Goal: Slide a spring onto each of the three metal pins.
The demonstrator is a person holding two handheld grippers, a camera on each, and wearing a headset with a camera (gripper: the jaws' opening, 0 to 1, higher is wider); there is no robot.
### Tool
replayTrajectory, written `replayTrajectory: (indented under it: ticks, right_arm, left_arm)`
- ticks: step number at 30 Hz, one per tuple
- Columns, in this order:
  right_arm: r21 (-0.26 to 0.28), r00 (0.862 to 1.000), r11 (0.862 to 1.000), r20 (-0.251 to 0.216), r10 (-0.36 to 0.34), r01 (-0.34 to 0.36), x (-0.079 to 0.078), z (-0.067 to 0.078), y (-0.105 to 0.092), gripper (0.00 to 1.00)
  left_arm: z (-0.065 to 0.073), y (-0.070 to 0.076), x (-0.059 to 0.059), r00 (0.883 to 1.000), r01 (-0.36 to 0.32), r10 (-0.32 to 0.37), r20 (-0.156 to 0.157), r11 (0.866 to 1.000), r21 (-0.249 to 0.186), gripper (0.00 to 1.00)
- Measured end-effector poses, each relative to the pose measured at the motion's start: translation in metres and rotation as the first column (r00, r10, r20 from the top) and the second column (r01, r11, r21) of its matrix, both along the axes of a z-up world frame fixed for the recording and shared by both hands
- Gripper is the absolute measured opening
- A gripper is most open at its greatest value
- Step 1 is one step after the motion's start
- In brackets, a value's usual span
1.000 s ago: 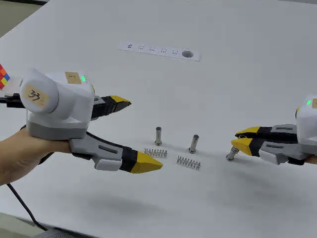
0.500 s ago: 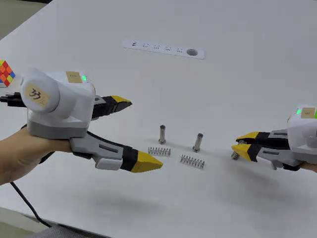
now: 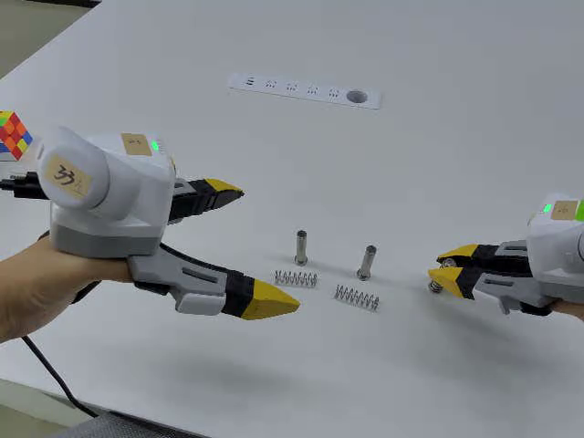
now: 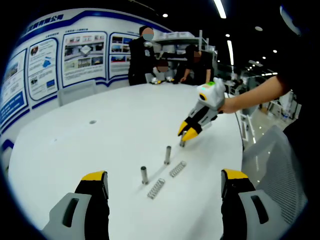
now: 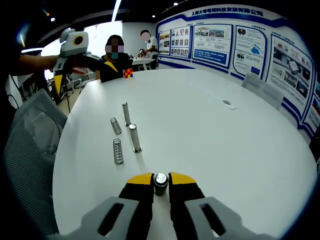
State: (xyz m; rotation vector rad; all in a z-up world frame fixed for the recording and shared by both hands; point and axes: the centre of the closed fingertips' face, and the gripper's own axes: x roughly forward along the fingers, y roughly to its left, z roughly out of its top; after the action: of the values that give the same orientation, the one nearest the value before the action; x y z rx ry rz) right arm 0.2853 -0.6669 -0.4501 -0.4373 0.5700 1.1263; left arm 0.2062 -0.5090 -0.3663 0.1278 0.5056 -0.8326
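Observation:
Two bare metal pins (image 3: 301,246) (image 3: 367,262) stand upright mid-table, each with a loose spring (image 3: 297,278) (image 3: 356,297) lying just in front. The third pin (image 3: 438,285) stands to the right with a spring coiled around it. My right gripper (image 3: 447,263) is closed over its top; in the right gripper view the pin's spring (image 5: 160,184) sits pinched between the yellow tips. My left gripper (image 3: 249,246) hovers left of the pins, jaws wide open and holding nothing. The left gripper view has the pins (image 4: 144,175) (image 4: 167,155) and springs (image 4: 156,188) (image 4: 177,168) ahead of it.
A white power strip (image 3: 301,91) lies flat at the back of the table. A coloured puzzle cube (image 3: 11,132) sits at the far left edge. People stand at the table's far end (image 4: 145,55). A mesh chair (image 5: 30,150) is by the table's edge.
The spring-covered pin under my right gripper has gone from tilted to nearly upright, with the gripper settled a little lower. My left gripper has held still.

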Motion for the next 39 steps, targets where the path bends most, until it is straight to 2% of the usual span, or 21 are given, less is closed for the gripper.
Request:
replayTrajectory:
  ticks: [6, 10, 16, 23, 30, 33, 39]
  right_arm:
    - [0.010, 1.000, 1.000, 0.003, -0.011, 0.011, 0.002, 0.006, 0.000, 0.17]
    - [0.030, 1.000, 0.999, 0.008, -0.017, 0.017, 0.001, 0.016, 0.002, 0.19]
    - [0.055, 0.999, 0.998, 0.041, -0.016, 0.014, -0.001, 0.035, 0.008, 0.22]
    - [0.087, 0.998, 0.996, 0.058, 0.018, -0.023, -0.012, 0.051, 0.021, 0.22]
    - [0.096, 0.998, 0.994, 0.040, 0.055, -0.058, -0.029, 0.045, 0.037, 0.23]
    - [0.128, 0.998, 0.990, -0.008, 0.063, -0.061, -0.038, 0.038, 0.048, 0.23]
    - [0.094, 0.994, 0.991, -0.036, 0.104, -0.100, -0.052, 0.015, 0.062, 0.22]
  left_arm:
    - [-0.001, 0.001, -0.002, 1.000, 0.005, -0.005, -0.003, 1.000, 0.012, 0.96]
    - [0.002, 0.002, -0.001, 1.000, 0.005, -0.005, 0.001, 1.000, 0.010, 0.96]
    - [0.006, 0.001, 0.000, 1.000, 0.005, -0.005, 0.013, 1.000, 0.005, 0.96]
    - [0.007, -0.002, 0.000, 1.000, 0.007, -0.008, 0.015, 1.000, 0.005, 0.96]
    - [0.006, 0.000, -0.001, 1.000, 0.009, -0.009, 0.014, 1.000, 0.014, 0.96]
    - [0.006, 0.002, -0.002, 1.000, 0.006, -0.006, 0.013, 1.000, 0.013, 0.96]
    - [0.004, 0.009, -0.001, 1.000, -0.010, 0.010, 0.006, 1.000, 0.011, 0.95]
